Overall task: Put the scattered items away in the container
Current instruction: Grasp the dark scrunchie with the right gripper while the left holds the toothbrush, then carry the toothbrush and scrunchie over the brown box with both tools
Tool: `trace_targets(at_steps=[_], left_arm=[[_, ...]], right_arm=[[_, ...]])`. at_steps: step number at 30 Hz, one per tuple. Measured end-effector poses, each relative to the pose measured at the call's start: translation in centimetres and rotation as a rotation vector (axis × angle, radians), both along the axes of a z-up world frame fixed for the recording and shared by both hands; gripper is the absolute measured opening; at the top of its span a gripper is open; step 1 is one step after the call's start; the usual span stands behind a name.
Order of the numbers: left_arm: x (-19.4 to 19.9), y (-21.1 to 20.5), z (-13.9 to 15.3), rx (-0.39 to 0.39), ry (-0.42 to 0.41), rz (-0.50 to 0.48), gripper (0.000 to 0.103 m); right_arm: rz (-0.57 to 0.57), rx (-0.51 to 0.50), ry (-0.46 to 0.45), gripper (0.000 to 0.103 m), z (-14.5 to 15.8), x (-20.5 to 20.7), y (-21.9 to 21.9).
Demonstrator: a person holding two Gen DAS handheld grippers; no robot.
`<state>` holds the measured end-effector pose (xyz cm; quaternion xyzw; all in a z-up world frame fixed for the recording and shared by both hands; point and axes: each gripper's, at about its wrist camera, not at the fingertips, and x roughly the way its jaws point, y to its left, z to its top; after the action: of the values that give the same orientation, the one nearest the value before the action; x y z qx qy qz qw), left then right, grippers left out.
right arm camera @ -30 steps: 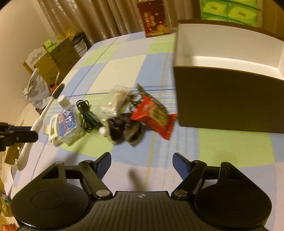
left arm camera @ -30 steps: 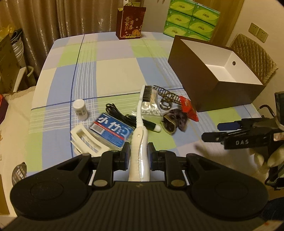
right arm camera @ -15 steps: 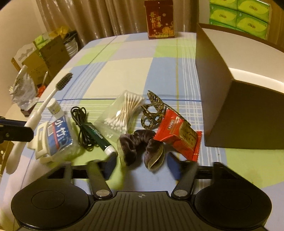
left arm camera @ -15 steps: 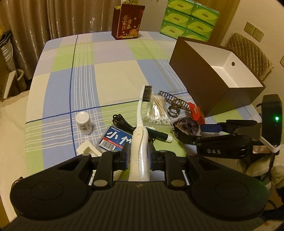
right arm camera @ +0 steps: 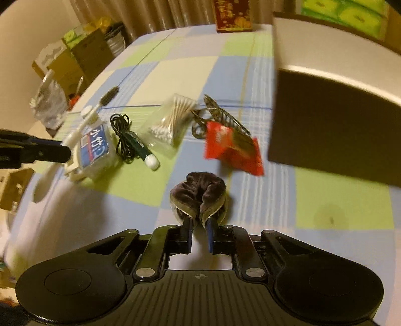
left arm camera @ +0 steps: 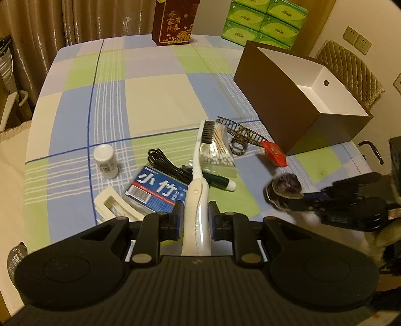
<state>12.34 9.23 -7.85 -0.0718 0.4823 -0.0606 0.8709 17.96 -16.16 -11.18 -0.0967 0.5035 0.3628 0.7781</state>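
Left fingers tight on white toothbrush; right fingers clamped on dark scrunchie

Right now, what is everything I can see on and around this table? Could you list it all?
toothbrush: one, white, in the left gripper
scrunchie: one, dark brown, in the right gripper
box: one, brown outside, white inside, open, table's right side
snack packet: one, red, beside the box
hair claw: one, dark patterned, by the packet
cotton swabs: one clear bag
cable: one, black, coiled
tube: one, dark green, white cap
tissue pack: one, blue label
clip: one, cream
bottle: one, white
gift bag: one, red, far edge
tissue boxes: several, green, stacked
left gripper: black, shut
right gripper: black, shut
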Motion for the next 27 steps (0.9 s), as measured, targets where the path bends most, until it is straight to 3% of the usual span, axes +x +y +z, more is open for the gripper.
trace_targets(at_steps=[1, 2, 4, 13, 15, 16, 18, 22, 27], left_arm=[[-0.1, -0.2, 0.0, -0.001, 0.002, 0.0, 0.016], [-0.1, -0.4, -0.1, -0.002, 0.004, 0.002, 0.016], [-0.2, -0.7, -0.2, -0.005, 0.008, 0.006, 0.016], [-0.5, -1.7, -0.2, 0.006, 0.014, 0.031, 0.016], [-0.7, -1.7, -0.1, 0.009, 0.018, 0.037, 0.016], [-0.7, -1.8, -0.1, 0.011, 0.019, 0.039, 0.016], [-0.9, -1.8, -0.1, 0.012, 0.021, 0.044, 0.016], [-1.0, -2.0, -0.1, 0.01, 0.021, 0.044, 0.016], [-0.8, -2.8, -0.1, 0.011, 0.02, 0.029, 0.016]], right_arm=[[0.005, -0.015, -0.011, 0.023, 0.2, -0.2, -0.3], [0.009, -0.026, -0.033, 0.048, 0.5, -0.4, -0.7], [0.019, -0.006, -0.064, 0.069, 1.0, -0.6, -1.0], [0.115, -0.002, -0.103, 0.069, -0.3, -0.3, 1.5], [0.129, -0.016, -0.118, 0.06, -0.8, -0.2, 2.1], [0.134, -0.025, -0.118, 0.049, -1.1, -0.1, 2.3], [0.143, -0.035, -0.118, 0.043, -1.5, -0.1, 2.5], [0.153, -0.04, -0.121, 0.021, -1.5, -0.2, 2.1], [0.149, -0.029, -0.108, 0.015, -0.6, -0.4, 0.9]])
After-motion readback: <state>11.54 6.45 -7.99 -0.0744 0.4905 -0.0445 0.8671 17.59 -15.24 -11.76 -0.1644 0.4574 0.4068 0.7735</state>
